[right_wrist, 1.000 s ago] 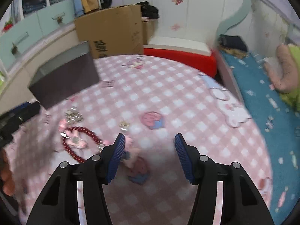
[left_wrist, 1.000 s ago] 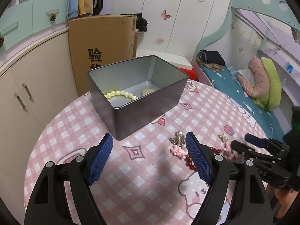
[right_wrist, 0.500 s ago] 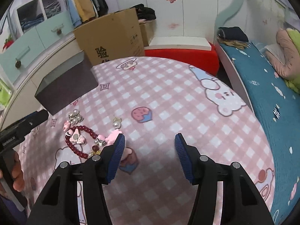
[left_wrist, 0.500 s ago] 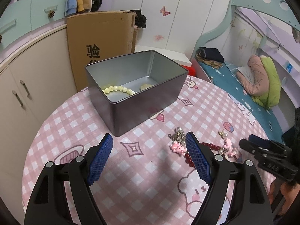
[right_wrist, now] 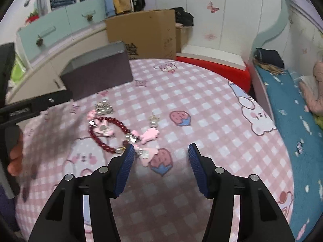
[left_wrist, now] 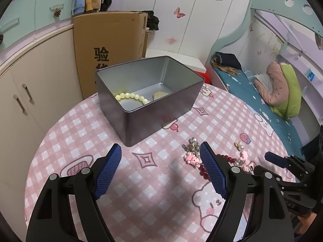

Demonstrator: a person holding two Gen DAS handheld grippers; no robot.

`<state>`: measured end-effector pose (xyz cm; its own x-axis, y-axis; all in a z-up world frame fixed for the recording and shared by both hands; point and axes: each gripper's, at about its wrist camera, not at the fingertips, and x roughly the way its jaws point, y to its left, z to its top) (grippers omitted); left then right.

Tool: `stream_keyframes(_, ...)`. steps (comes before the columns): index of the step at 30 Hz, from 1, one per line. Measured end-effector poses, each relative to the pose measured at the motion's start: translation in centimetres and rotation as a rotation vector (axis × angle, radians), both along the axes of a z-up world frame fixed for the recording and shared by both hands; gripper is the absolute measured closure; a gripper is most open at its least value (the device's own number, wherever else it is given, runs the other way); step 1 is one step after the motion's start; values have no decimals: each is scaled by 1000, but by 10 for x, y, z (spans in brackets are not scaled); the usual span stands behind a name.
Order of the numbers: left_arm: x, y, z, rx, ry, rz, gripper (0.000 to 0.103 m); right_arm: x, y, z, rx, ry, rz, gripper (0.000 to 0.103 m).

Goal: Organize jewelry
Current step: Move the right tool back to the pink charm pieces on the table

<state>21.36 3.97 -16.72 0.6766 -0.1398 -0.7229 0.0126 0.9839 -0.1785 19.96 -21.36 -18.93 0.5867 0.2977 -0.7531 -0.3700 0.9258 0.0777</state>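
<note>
Pink checked tablecloth (left_wrist: 153,183) covers a round table; cabinets (left_wrist: 30,92) and a cardboard box (left_wrist: 109,46) stand just past its far-left edge, bed (left_wrist: 252,92) to the right. Grey tin (left_wrist: 161,111) sits far-left on the cloth, near the far edge, open top, w/ a pale bead bracelet (left_wrist: 131,96) inside against the left wall and a small pale piece (left_wrist: 159,95) beside it. Left gripper (left_wrist: 161,169) hovers near the tin's near corner, spread wide, nothing between the pads; bare cloth between it and the tin. Red bead bracelet (right_wrist: 109,133) lies right of that gripper w/ pink charms (right_wrist: 150,135), silver cluster (right_wrist: 104,106) and pearl earring (right_wrist: 153,121) close around it. Right gripper (right_wrist: 160,169) also spread, empty, its left pad (right_wrist: 125,169) just beside the bracelet's near-right end; a pink charm lies between its pads. Wide bare cloth to the right of the jewelry, out to the table's right edge.
</note>
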Motion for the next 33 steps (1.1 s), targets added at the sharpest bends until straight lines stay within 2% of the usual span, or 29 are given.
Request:
stream_keyframes(7, -2, 2, 1, 5, 6, -3, 26, 2, 21, -13, -60, 16, 63, 51)
stream_keyframes(11, 0, 6, 3, -26, 24, 2, 26, 3, 21, -14, -69, 14, 61, 75)
stream_keyframes(17, 5, 5, 0, -43, 67, -6, 26, 4, 22, -13, -92, 6, 83, 76)
stream_keyframes(20, 8, 6, 0, -64, 82, -8, 26, 6, 16, -13, -100, -3, 14, 76)
stream_keyframes(25, 15, 7, -6, -121, 140, 6, 26, 16, -12, -13, -37, 20, -116, 76)
stream_keyframes(29, 26, -2, -16, -141, 217, -13, 26, 16, -16, -13, -12, 27, -120, 76)
stream_keyframes(33, 35, -13, -21, -105, 246, -16, 26, 16, -21, -13, 0, 30, -120, 76)
